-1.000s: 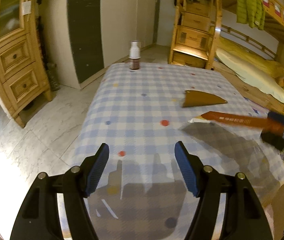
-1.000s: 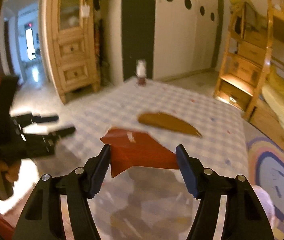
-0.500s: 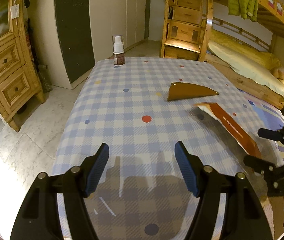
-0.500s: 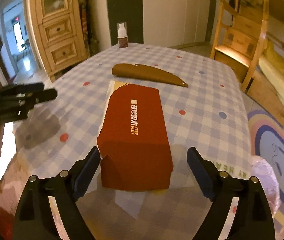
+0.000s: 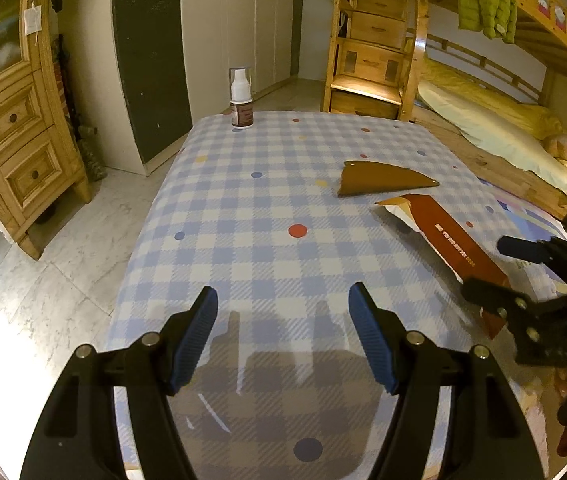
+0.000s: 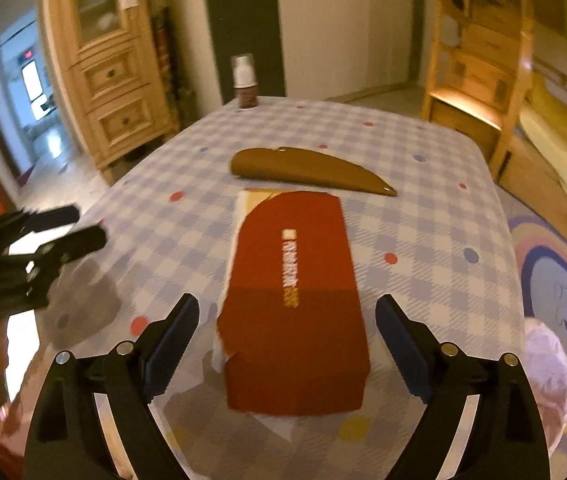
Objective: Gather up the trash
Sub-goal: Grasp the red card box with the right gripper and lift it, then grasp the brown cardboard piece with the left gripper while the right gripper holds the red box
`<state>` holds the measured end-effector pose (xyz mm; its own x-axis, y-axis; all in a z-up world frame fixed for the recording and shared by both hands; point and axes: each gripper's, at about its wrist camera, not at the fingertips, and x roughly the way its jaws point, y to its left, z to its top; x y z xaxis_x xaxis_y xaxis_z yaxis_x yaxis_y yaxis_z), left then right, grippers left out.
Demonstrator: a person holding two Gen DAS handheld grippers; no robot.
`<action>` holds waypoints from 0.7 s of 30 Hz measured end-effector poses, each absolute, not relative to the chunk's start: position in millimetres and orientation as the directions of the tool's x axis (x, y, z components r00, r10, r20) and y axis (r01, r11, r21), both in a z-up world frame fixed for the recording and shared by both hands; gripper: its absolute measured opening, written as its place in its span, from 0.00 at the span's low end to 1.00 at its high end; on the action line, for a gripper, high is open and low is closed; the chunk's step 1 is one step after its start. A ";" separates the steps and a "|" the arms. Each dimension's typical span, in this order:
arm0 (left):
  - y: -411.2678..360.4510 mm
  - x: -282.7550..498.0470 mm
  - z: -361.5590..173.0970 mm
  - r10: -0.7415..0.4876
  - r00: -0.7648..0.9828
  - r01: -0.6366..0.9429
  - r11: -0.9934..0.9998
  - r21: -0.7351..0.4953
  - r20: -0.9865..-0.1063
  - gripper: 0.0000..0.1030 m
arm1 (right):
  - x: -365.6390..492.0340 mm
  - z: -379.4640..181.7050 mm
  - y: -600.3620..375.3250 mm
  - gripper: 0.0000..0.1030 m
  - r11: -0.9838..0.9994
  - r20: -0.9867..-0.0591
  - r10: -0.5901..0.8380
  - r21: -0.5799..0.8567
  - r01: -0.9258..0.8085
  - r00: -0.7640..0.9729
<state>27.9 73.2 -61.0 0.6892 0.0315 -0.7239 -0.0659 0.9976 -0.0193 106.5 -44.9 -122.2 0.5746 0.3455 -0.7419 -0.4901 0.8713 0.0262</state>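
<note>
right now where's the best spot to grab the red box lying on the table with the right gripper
Probably the near end of the red box, across its two long sides. It lies flat with its length pointing away from the right gripper, whose open fingers already flank that end without touching it. Coming down from above and closing there avoids the torn, ragged far end near the brown pouch.

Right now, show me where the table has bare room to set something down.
Widest bare cloth: between the left gripper, the spray bottle and the table's left edge. Crowded on the right: the red box lies between the right gripper's open fingers, with the brown wedge piece just beyond it.
</note>
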 end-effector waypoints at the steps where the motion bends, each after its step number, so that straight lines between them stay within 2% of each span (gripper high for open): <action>1: 73.4 27.3 -60.5 0.028 0.691 -0.064 0.998 -0.022 -0.722 0.64 | 111.6 -124.2 -43.3 0.86 0.878 -0.744 0.342 0.036 -0.476 0.574; 7: 72.8 24.6 -58.6 0.025 0.693 -0.062 0.998 -0.024 -0.721 0.64 | 132.8 -129.0 -47.2 0.87 0.888 -0.762 0.369 0.121 -0.443 0.532; 9: 72.2 23.8 -58.9 0.024 0.692 -0.060 0.998 -0.024 -0.722 0.64 | 132.4 -127.5 -47.9 0.84 0.886 -0.766 0.375 0.128 -0.446 0.523; 11: 72.1 23.3 -59.4 0.025 0.690 -0.060 0.998 -0.022 -0.723 0.64 | 130.5 -127.2 -45.3 0.75 0.884 -0.773 0.357 0.098 -0.456 0.525; 15: 71.9 24.2 -60.3 0.023 0.688 -0.057 0.998 -0.023 -0.725 0.64 | 123.2 -127.3 -37.1 0.73 0.873 -0.780 0.333 0.043 -0.485 0.530; 21: 71.5 30.0 -60.1 0.025 0.689 -0.045 0.999 -0.008 -0.725 0.64 | 105.3 -113.8 -40.1 0.73 0.884 -0.732 0.312 -0.011 -0.468 0.606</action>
<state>30.0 71.5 -60.1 0.6886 0.0247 -0.7247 -0.0446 0.9990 -0.0084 105.3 -40.1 -113.8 0.6063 0.3118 -0.7316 -0.4678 0.8838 -0.0109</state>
